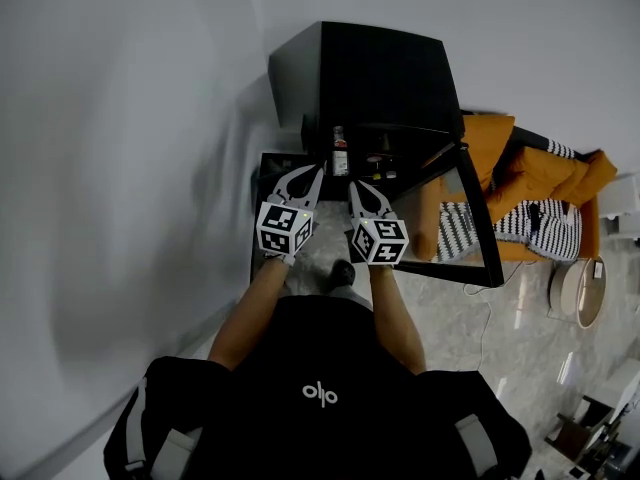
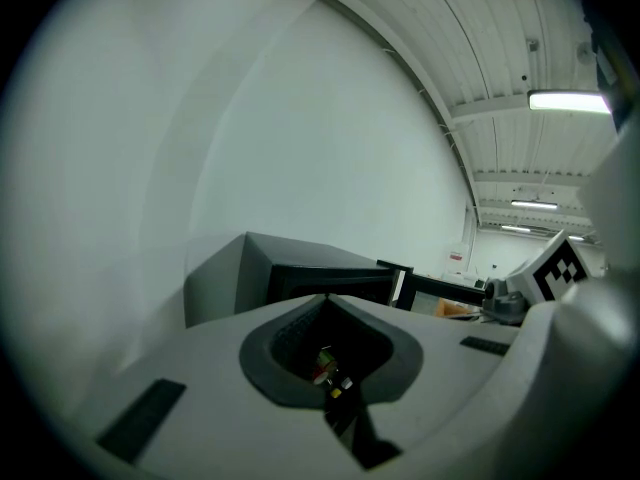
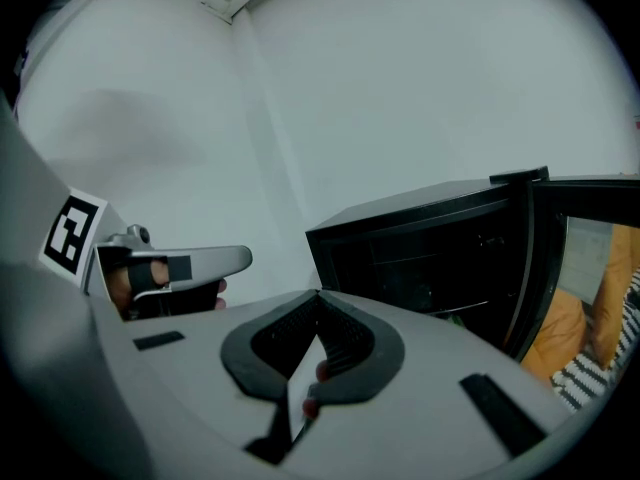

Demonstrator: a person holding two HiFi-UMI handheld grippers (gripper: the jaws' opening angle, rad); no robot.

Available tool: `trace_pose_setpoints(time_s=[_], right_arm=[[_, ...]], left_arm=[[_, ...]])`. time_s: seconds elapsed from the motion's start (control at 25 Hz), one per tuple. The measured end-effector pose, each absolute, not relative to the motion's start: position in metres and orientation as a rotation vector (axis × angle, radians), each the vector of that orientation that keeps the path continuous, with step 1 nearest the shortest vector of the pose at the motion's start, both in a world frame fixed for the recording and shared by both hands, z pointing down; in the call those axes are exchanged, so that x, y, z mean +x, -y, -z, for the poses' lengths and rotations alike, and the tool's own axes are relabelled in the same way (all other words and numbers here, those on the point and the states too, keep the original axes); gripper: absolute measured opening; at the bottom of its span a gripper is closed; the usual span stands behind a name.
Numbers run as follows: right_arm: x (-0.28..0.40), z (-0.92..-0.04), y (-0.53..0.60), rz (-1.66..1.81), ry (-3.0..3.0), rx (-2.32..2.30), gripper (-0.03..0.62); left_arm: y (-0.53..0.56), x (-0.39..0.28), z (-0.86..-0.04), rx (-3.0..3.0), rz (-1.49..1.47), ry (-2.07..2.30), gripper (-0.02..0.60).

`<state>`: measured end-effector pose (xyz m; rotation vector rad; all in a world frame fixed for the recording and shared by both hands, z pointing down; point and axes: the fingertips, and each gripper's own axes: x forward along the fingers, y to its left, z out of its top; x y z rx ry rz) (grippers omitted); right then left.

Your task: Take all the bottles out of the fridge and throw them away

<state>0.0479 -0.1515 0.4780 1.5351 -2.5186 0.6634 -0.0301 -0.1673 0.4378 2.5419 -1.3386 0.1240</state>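
Head view looks down on a person in black standing just before a small black fridge (image 1: 370, 78) whose glass door (image 1: 478, 218) hangs wide to the right, which leaves the shelves open to reach. At least one bottle (image 1: 340, 154), with a red label, stands upright inside near the front of the opening. A few darker shapes beside it may be more bottles, but they are too small to tell. Nothing has been taken out.

Both hands are held side by side in front of the body, pointing at the opening. The left gripper (image 1: 312, 176) is aimed close to the red-labelled bottle and the right gripper (image 1: 358, 190) sits just beside it, nearer the middle of the shelf. Neither touches the fridge or a bottle.

Left gripper view shows that gripper's jaws pressed together with nothing between them, the dark cabinet ahead. Right gripper view shows the same: jaws together and empty, facing the shelves and the door's edge. They seem to be carried closed simply for the approach, and either one must spread before it can take a bottle by the body or neck.

An orange sofa (image 1: 545, 183) stands behind the door, well clear of the work.
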Motion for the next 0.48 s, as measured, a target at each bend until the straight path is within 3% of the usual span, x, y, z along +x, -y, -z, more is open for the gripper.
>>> trace_pose_setpoints(time_s=[0.48], right_arm=[[0.053,-0.547,0.159,-0.694,2.374,1.505,0.002]], left_arm=[[0.158,-0.042,-0.476,2.473,-0.165,1.362,0.008]])
